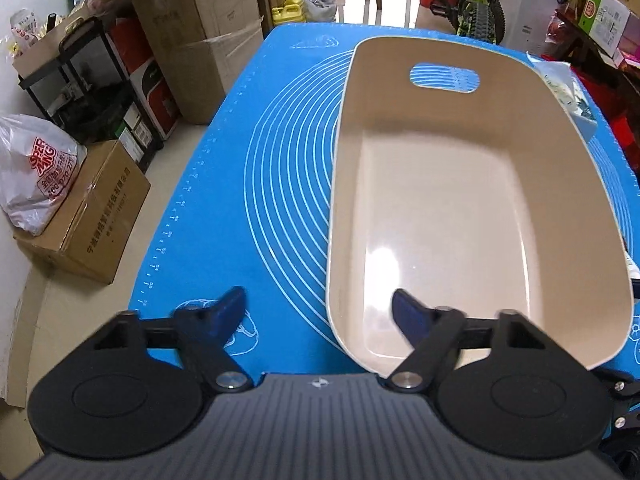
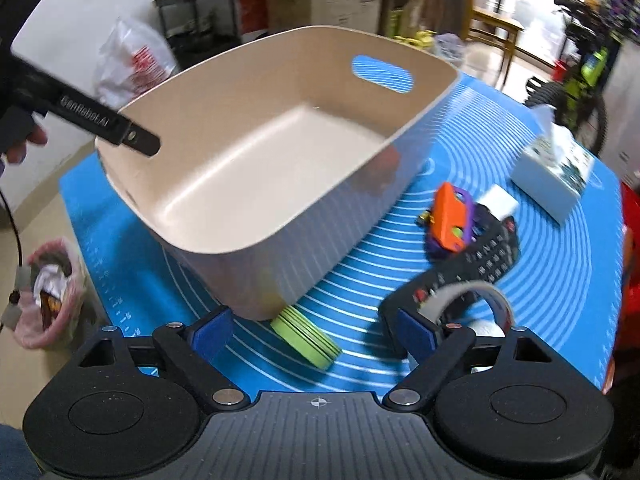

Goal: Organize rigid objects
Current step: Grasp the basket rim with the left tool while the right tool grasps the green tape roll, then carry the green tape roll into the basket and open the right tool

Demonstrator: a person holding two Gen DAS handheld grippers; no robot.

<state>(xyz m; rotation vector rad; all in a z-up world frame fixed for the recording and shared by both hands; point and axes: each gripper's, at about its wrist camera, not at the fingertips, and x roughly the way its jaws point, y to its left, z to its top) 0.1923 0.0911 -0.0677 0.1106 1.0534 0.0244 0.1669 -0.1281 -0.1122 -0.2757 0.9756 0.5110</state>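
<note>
The beige bin (image 1: 460,208) sits on the blue mat (image 1: 280,200), toward its right side. The left gripper (image 1: 320,312) is spread wide, straddling the bin's near-left rim (one finger inside). The right gripper (image 2: 308,330), also parted and holding nothing, hovers over a green disc (image 2: 306,336) beside the bin's near corner. A black remote (image 2: 472,272), orange toy (image 2: 452,216) and tape roll (image 2: 468,304) crowd the mat's right side; its left half lies bare.

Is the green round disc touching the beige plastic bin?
Cannot tell. In the right wrist view the green round disc sits tilted right at the beige plastic bin's near bottom corner, but motion blur hides any contact or gap.
</note>
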